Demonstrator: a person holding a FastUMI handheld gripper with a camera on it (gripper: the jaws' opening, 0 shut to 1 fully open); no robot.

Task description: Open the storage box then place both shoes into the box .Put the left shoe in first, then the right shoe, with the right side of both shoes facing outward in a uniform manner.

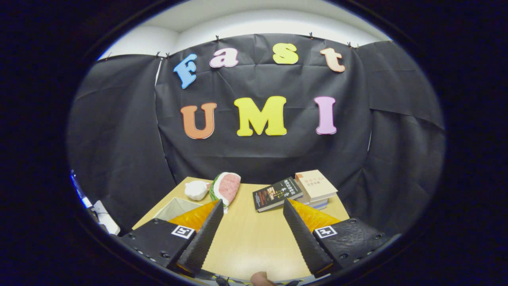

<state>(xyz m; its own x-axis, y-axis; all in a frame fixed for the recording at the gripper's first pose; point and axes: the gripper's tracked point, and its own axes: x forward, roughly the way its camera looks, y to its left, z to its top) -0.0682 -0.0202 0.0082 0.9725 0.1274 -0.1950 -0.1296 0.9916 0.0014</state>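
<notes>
Nearest to you, at 6 o'clock beneath the fingers, a small part of a hand (263, 279) shows at the near edge of the surface (250, 238). Your gripper (253, 208) is spread wide, with nothing between its two black ribbed fingers (202, 234); the bare pale wood of the surface lies in the gap. Each finger carries an orange wedge and a small square black-and-white marker on its black base.

Just past the left finger, at about 10 o'clock from the gap, you can see a pale open-topped container (174, 207), partly hidden by that finger's orange wedge. Whether it is the storage box you cannot tell from here.

Farther on, at 11 o'clock beyond the left fingertip, a watermelon-slice toy (227, 186) with red flesh and a green rind lies on the surface. Touching or just beside it, on its 9 o'clock side, sits a white garlic-shaped thing (196, 190).

At 1 o'clock, just ahead of the right fingertip, a dark-covered book (277, 194) lies flat. Just beside it, toward 2 o'clock, a small stack of books (316, 187) with a tan cover on top sits near the far right corner of the surface, and the dark book's far end seems to lean against that stack.

Beyond the far edge of the surface hangs the booth's black cloth wall (262, 155).
</notes>
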